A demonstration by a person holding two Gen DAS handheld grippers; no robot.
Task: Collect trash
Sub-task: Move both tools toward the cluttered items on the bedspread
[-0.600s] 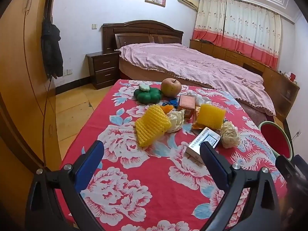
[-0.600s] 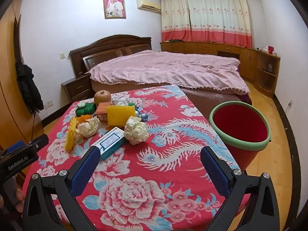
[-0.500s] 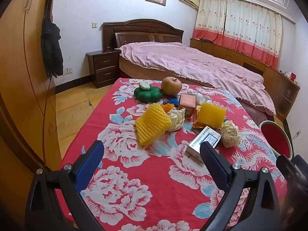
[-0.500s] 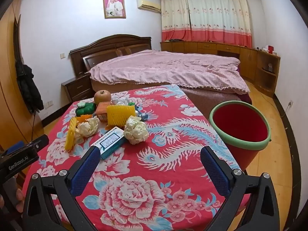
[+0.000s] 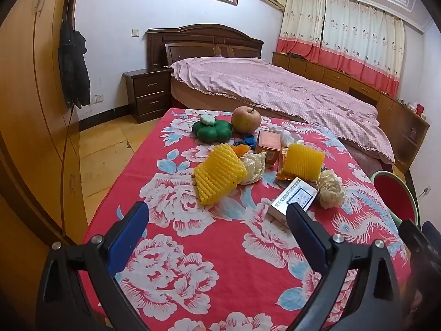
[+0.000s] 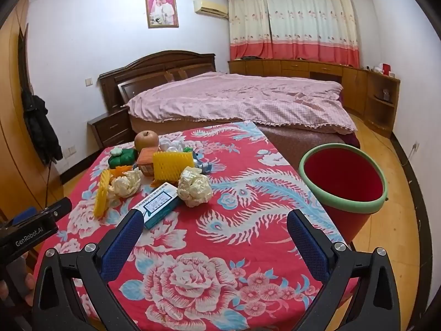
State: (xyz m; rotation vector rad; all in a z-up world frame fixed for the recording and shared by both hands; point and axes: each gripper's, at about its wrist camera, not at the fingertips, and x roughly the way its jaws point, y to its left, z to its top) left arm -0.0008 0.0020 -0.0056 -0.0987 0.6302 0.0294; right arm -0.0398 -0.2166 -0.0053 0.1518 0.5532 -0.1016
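Over the near end of the table (image 5: 176, 251), covered in a red floral cloth, the left gripper (image 5: 217, 222) is hovering with jaws spread wide, gripping nothing and touching nothing. The right gripper (image 6: 215, 224) is hovering beside it, jaws equally wide, also empty; its left finger is overlapping the white-and-teal box (image 6: 160, 202) in view only, contact not clear.

Trash is sitting in a cluster mid-table: a yellow foam net (image 5: 217, 176) nearest the left gripper, a crumpled paper wad (image 5: 255, 165) touching it, a second yellow foam net (image 5: 303, 162) standing upright behind the box (image 5: 293, 200), another crumpled paper ball (image 6: 194, 186) just beside the box, an orange carton (image 5: 268, 147) further back. A green pumpkin-shaped object (image 5: 212, 131) and an apple (image 5: 245, 118) are lying at the far end. A red bucket with a green rim (image 6: 344, 182) is standing off the table's right edge, well apart from the cluster.

Compared with half a second ago, both grippers are holding almost the same pose with the same jaw spread; the items are lying as they were.
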